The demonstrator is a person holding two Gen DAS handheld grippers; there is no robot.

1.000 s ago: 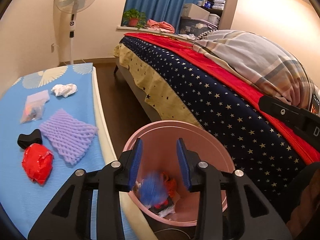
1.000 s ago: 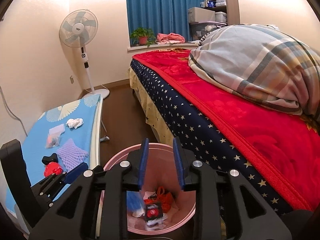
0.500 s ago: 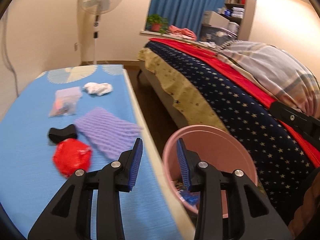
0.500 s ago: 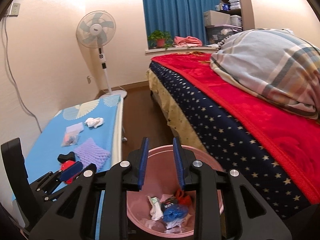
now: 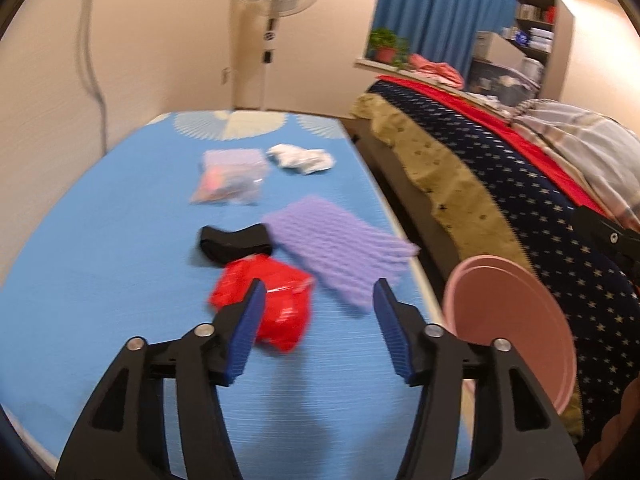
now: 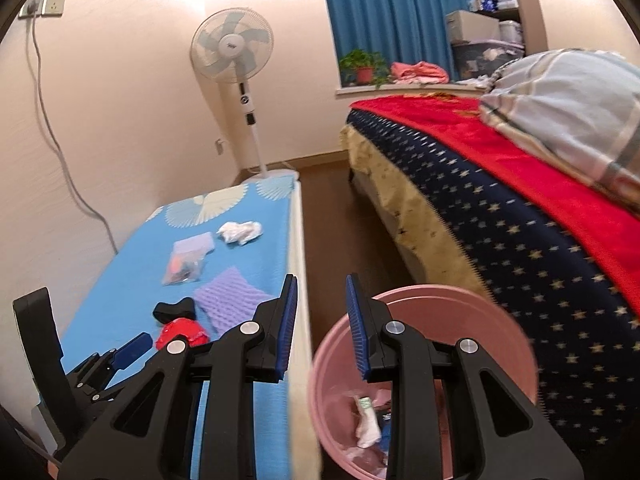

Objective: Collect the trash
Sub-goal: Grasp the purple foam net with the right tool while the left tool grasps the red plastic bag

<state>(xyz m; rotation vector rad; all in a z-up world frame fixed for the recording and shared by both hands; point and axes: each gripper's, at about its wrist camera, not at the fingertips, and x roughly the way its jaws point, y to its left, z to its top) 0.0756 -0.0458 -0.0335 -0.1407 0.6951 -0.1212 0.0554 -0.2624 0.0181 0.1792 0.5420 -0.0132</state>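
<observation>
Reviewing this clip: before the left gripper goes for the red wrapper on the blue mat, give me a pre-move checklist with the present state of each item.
1. Left gripper empty, jaws apart: ok; they have just been opening, nothing between them.
2. Red wrapper lined up: ok, just ahead of the left finger.
3. Wrapper free of neighbours: not ok; the black item touches its far edge, and the purple foam net lies close beside it.
4. Pink bin ready: ok, upright beside the mat, trash already inside.
5. Right gripper out of the way: ok, empty, jaws narrowly apart, by the bin.
6. Wrapper's exact outline: cannot tell, the left wrist view is blurred.
</observation>
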